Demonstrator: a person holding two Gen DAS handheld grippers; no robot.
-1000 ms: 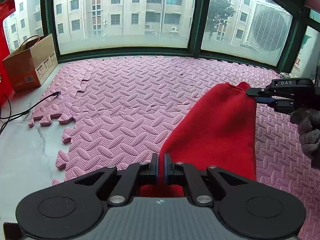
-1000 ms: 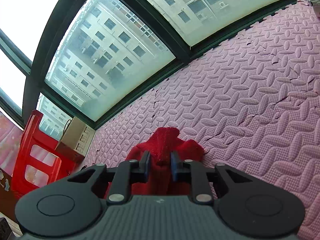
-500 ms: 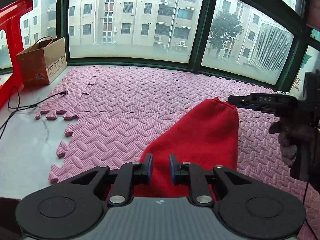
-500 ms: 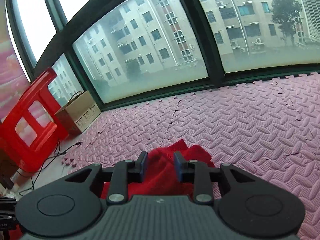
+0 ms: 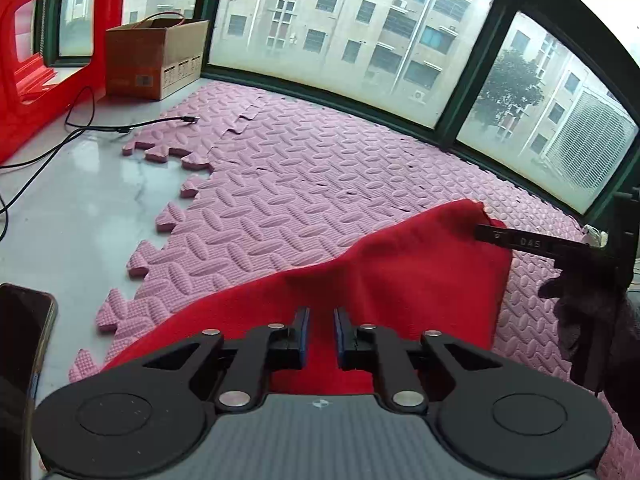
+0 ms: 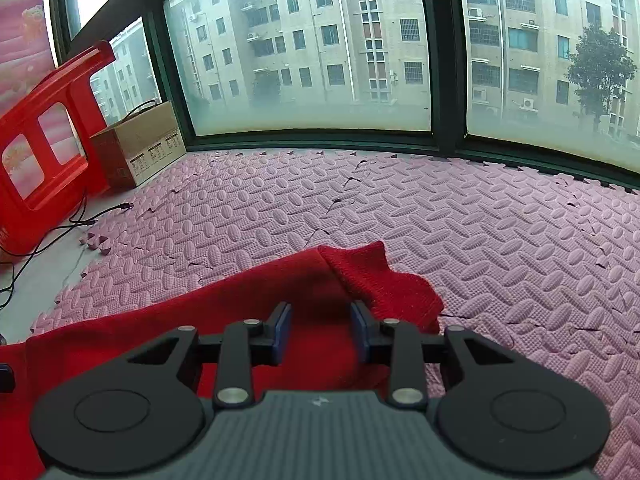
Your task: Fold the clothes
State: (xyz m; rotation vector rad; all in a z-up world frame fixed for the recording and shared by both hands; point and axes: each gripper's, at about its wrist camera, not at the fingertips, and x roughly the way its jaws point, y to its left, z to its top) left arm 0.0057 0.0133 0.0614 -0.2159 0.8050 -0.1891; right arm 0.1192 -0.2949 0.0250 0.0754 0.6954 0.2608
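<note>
A red cloth [image 5: 420,280] lies spread on the pink foam mat [image 5: 300,184]. My left gripper [image 5: 322,332] hovers over its near edge. Its jaws stand a little apart and are closing, with red cloth showing in the gap and neither pad pressing on it. At the cloth's far right corner is my right gripper [image 5: 480,231], held by a dark-gloved hand [image 5: 588,320]. In the right wrist view the right gripper [image 6: 320,332] is over the cloth [image 6: 240,308] beside a rumpled corner [image 6: 380,276]. Its jaws are wide and opening, with the fabric lying loose beneath them.
A cardboard box [image 5: 156,60] and a red plastic stool [image 5: 24,80] stand at the far left by the window. A black cable [image 5: 100,128] trails over the bare white floor. A dark phone [image 5: 20,340] lies at the near left. The mat [image 6: 440,220] runs to the window frame.
Both grippers have let go of the cloth and their jaws have parted. The cloth, held up before, now lies on the mat. Both wrists have rolled and both views have swung.
</note>
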